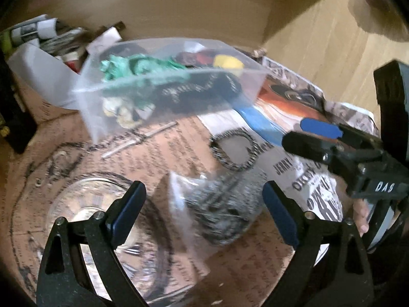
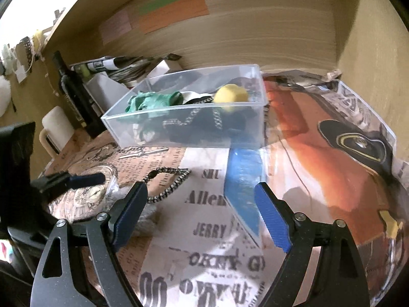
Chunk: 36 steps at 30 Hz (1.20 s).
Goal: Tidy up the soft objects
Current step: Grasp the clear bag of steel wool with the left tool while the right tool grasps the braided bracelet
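A clear plastic bin (image 2: pixel 133 120) (image 1: pixel 87 94) stands at the back of the printed table cover. It holds a green cloth (image 2: pixel 150 101) (image 1: pixel 120 65), a yellow soft ball (image 2: pixel 230 93) (image 1: pixel 227 61) and dark items with a chain. A black-and-white braided band (image 2: pixel 166 184) (image 1: pixel 232 151) lies on the cover in front of it. A grey fuzzy thing in clear wrap (image 1: pixel 222 209) lies between my left gripper's (image 1: pixel 204 212) open fingers. My right gripper (image 2: pixel 202 217) is open and empty above the cover; it also shows in the left wrist view (image 1: pixel 314 138).
A blue strip (image 2: pixel 242 184) lies on the cover by an orange picture. A white box of papers and pens (image 2: pixel 107 76) and a dark upright case (image 2: pixel 74 94) stand behind the bin on the left. A white mug (image 2: pixel 55 125) stands at the left. A wooden wall closes the back.
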Each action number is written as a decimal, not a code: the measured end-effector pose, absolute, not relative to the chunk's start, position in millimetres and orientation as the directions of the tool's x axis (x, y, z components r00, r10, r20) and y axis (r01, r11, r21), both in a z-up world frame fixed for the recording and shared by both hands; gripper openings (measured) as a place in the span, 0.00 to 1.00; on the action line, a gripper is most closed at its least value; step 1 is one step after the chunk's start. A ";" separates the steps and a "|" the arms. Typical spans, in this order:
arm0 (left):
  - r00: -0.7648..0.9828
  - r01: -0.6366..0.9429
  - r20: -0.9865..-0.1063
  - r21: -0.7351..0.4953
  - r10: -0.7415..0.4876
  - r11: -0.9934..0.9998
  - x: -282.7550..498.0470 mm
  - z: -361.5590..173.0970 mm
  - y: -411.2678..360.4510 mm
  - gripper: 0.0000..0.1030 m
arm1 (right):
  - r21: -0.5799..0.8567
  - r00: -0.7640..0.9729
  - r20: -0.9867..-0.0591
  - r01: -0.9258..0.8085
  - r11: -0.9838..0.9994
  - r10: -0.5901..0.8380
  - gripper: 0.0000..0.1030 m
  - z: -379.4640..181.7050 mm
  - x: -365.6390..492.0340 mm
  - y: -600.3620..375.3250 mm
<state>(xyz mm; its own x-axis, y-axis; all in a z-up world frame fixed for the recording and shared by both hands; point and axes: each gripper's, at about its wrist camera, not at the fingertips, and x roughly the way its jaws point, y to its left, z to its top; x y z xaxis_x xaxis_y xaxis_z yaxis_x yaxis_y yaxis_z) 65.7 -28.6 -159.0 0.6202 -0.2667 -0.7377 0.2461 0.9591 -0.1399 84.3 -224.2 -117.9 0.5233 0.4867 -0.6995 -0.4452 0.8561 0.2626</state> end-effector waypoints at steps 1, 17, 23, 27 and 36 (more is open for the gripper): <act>0.615 0.252 -0.741 -0.142 -0.272 0.957 66.3 -160.8 -30.5 0.91 | 0.264 0.525 -0.699 -0.442 0.857 0.486 0.81 -117.7 84.2 -225.6; 0.619 0.290 -0.726 -0.143 -0.300 0.946 58.3 -168.8 -29.2 0.58 | 0.224 0.387 -0.776 -0.570 0.790 0.499 0.81 -132.0 110.7 -162.0; 0.629 0.255 -0.720 -0.165 -0.294 0.953 58.0 -167.0 -9.5 0.55 | 0.220 0.330 -0.825 -0.561 0.798 0.459 0.79 -154.2 126.4 -154.7; 0.651 0.194 -0.722 -0.139 -0.233 0.971 58.4 -165.1 11.2 0.53 | 0.195 0.350 -0.831 -0.544 0.816 0.432 0.79 -155.0 127.2 -163.9; 0.699 0.094 -0.695 -0.141 -0.166 0.986 60.3 -149.1 48.2 0.51 | 0.193 0.356 -0.824 -0.554 0.810 0.440 0.77 -150.6 127.6 -167.0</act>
